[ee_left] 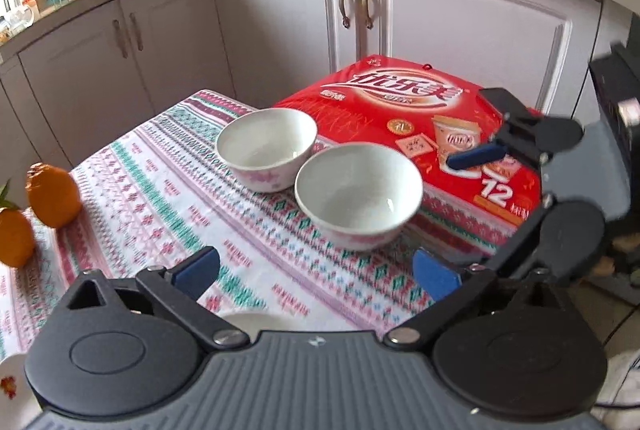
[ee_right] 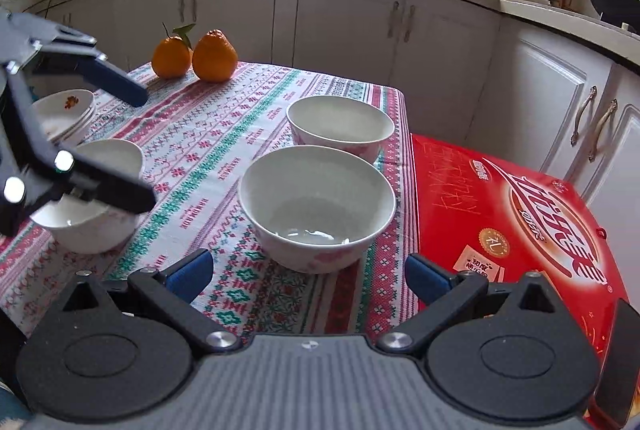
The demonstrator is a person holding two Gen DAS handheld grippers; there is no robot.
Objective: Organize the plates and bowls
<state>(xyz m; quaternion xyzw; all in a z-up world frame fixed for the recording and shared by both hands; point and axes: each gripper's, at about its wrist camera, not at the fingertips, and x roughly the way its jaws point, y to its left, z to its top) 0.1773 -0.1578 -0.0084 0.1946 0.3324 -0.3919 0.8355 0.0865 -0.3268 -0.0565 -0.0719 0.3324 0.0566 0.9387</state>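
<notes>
Two white bowls with pink flowers stand on the patterned tablecloth. The near bowl (ee_right: 318, 206) (ee_left: 359, 194) sits just ahead of my open right gripper (ee_right: 308, 276). The far bowl (ee_right: 340, 124) (ee_left: 266, 148) stands behind it. A third white bowl (ee_right: 86, 198) sits at the left, under my open left gripper (ee_right: 140, 150). A stack of small white plates (ee_right: 64, 114) with a red flower mark lies at the far left. In the left wrist view my left gripper (ee_left: 316, 276) is open and empty, and the right gripper (ee_left: 476, 156) shows at the right.
Two oranges (ee_right: 192, 56) (ee_left: 52, 196) sit at the table's far edge. A red printed box (ee_right: 520, 230) (ee_left: 404, 118) lies beside the table at its right edge. White kitchen cabinets (ee_right: 348, 18) and a cluttered counter run behind.
</notes>
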